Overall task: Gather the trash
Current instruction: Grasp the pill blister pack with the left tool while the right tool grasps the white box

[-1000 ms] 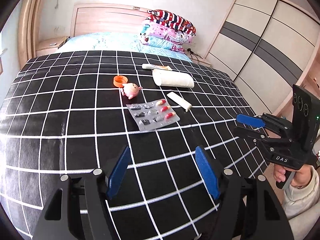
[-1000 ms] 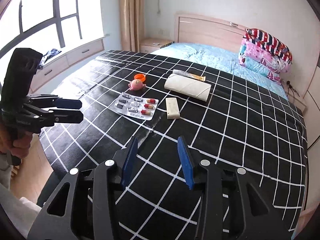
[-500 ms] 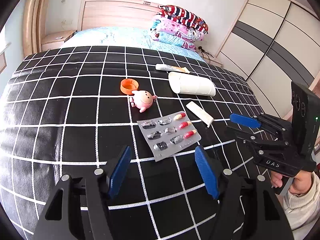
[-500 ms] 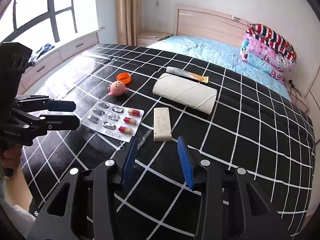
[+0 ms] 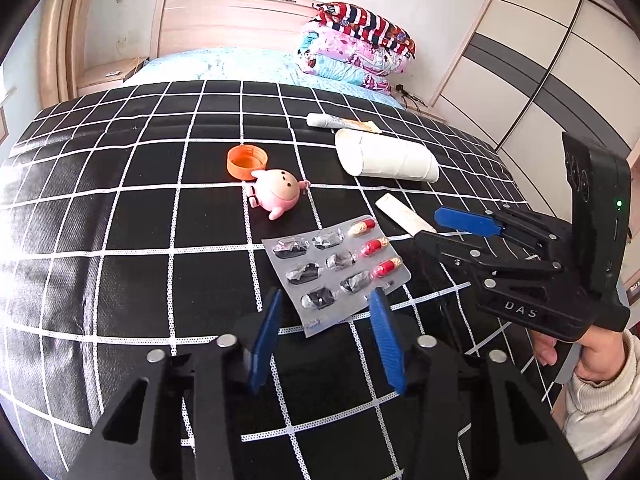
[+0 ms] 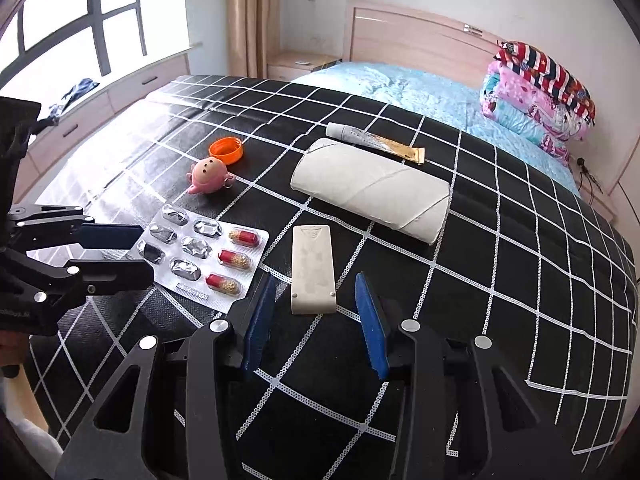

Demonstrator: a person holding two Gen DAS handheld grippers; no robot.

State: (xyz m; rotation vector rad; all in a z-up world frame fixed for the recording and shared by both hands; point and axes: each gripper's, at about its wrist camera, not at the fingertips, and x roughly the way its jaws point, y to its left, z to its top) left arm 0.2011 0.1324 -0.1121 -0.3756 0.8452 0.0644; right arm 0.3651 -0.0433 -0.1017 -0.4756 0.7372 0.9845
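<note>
On the black checked mat (image 5: 120, 220) lie a silver pill blister pack (image 5: 336, 268) (image 6: 200, 252), a small flat white case (image 6: 313, 268) (image 5: 404, 216), a white cardboard roll (image 5: 386, 158) (image 6: 372, 190), a squeezed tube (image 5: 340, 122) (image 6: 376, 142), an orange cap (image 5: 247, 160) (image 6: 226, 150) and a pink toy figure (image 5: 278, 192) (image 6: 209, 176). My left gripper (image 5: 326, 308) is open just in front of the blister pack's near edge. My right gripper (image 6: 316, 296) is open, its tips on either side of the white case's near end.
The mat covers a bed with a blue sheet (image 6: 400, 88), stacked pillows (image 5: 356, 56) (image 6: 536, 96) and a wooden headboard (image 5: 224, 20). A wardrobe (image 5: 540, 60) stands to the right, a window (image 6: 72, 32) and bedside cabinet (image 6: 300, 64) to the left.
Both grippers have moved forward over the mat toward the objects. The left one has closed in on the blister pack, the right one on the white case. Both stay open.
</note>
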